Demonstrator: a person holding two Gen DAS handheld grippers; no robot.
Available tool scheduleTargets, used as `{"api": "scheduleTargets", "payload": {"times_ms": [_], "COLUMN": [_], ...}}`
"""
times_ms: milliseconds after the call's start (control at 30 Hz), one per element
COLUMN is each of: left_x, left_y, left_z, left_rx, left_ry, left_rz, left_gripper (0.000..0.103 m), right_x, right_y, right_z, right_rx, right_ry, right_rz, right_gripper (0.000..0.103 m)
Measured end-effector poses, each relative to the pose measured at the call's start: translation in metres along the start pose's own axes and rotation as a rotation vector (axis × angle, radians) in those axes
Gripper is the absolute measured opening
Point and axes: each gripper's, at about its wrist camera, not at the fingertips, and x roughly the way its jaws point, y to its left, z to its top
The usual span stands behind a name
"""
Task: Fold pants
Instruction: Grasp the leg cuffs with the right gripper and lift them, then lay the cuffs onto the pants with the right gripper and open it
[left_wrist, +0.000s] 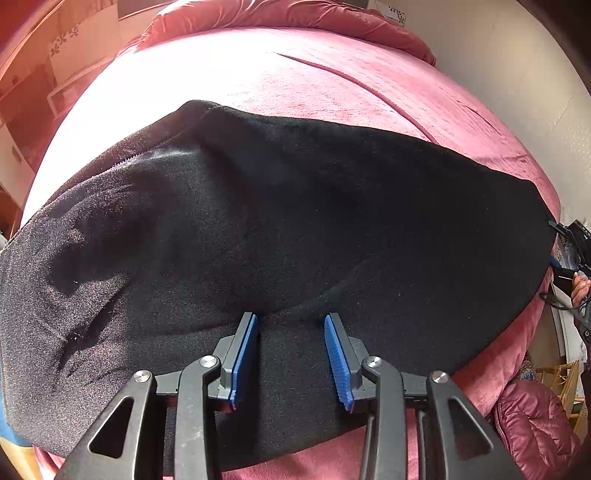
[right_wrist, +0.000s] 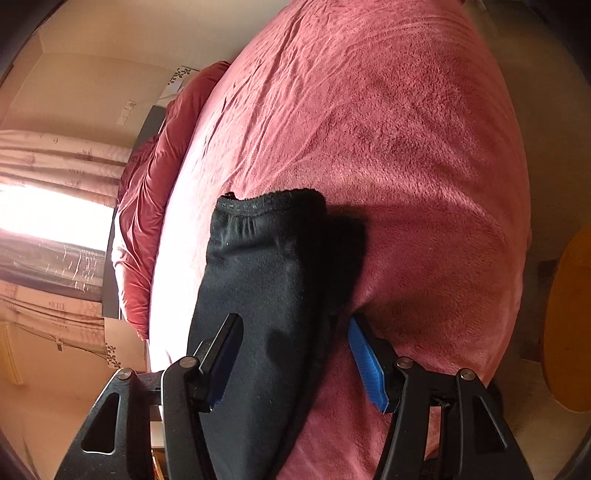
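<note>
— Two grippers over black pants (left_wrist: 280, 221) spread across my red blanket (left_wrist: 332, 81)?

— Yes. My left gripper (left_wrist: 291, 354) gapes, empty. Only my right view shows the gathered waistband (right_wrist: 266, 205); right gripper (right_wrist: 295, 354) straddles it, unclenched.

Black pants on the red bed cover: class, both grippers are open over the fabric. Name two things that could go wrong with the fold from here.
1. The left gripper stands open over the middle of the black pants, beside a crease; closing there may bunch one layer only.
2. The right gripper straddles the pants near the end with the elastic hem; one finger lies against the red bed cover, so it might pinch the cover too.
</note>
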Motion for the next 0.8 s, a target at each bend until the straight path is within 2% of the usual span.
{"api": "scheduleTargets", "payload": {"times_ms": [67, 233, 300, 400, 533, 667, 800], "left_x": [0.0, 0.002, 0.003, 0.005, 0.007, 0.008, 0.007], "left_y": [0.001, 0.005, 0.008, 0.013, 0.019, 0.019, 0.027], "left_z": [0.0, 0.003, 0.002, 0.002, 0.005, 0.008, 0.011], "left_rx": [-0.002, -0.006, -0.017, -0.041, -0.061, -0.043, -0.068], "left_ry": [0.001, 0.002, 0.001, 0.005, 0.016, 0.03, 0.035], "left_rz": [-0.001, -0.013, -0.026, -0.045, -0.074, -0.071, -0.099], "left_gripper": [0.038, 0.039, 0.039, 0.04, 0.045, 0.045, 0.045], "right_x": [0.0, 0.013, 0.016, 0.015, 0.008, 0.003, -0.002], "right_y": [0.003, 0.021, 0.022, 0.029, 0.055, 0.079, 0.118], "right_z": [0.001, 0.006, 0.009, 0.011, 0.01, 0.01, 0.001], "right_rx": [-0.007, -0.054, -0.047, -0.068, -0.156, -0.223, -0.329], "right_ry": [-0.002, 0.015, 0.018, 0.024, 0.022, 0.025, 0.033], "right_rz": [0.004, -0.048, -0.057, -0.06, -0.048, -0.008, 0.037], "right_gripper": [0.06, 0.036, 0.034, 0.022, 0.019, 0.018, 0.016]}}
